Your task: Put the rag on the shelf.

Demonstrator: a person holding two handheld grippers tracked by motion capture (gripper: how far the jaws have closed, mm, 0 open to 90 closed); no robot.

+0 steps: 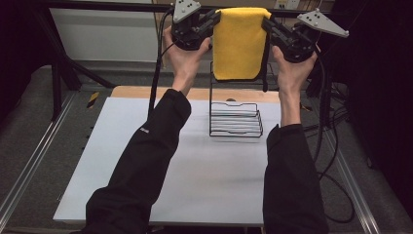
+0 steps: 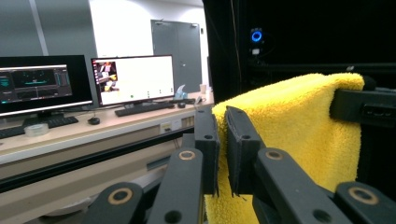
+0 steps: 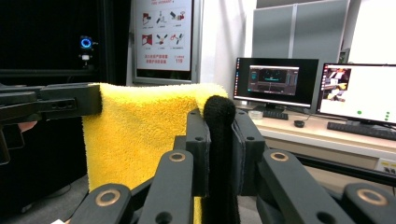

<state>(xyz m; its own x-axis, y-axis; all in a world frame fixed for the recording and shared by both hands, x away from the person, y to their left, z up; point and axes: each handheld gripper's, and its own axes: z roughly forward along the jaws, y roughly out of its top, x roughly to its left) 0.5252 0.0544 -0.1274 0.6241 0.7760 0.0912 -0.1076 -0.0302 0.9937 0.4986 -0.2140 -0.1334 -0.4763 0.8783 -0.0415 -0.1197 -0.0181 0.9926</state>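
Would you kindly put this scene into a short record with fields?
item held: yellow towel, folded, hanging down
left gripper: shut on the towel's left top edge
right gripper: shut on the towel's right top edge
towel height: raised above the wire rack
rack: black, standing at the far side of the table

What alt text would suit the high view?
A person's two hand-held grippers, left gripper and right gripper, pinch the top corners of a yellow towel, holding it above a black wire rack on a white table.
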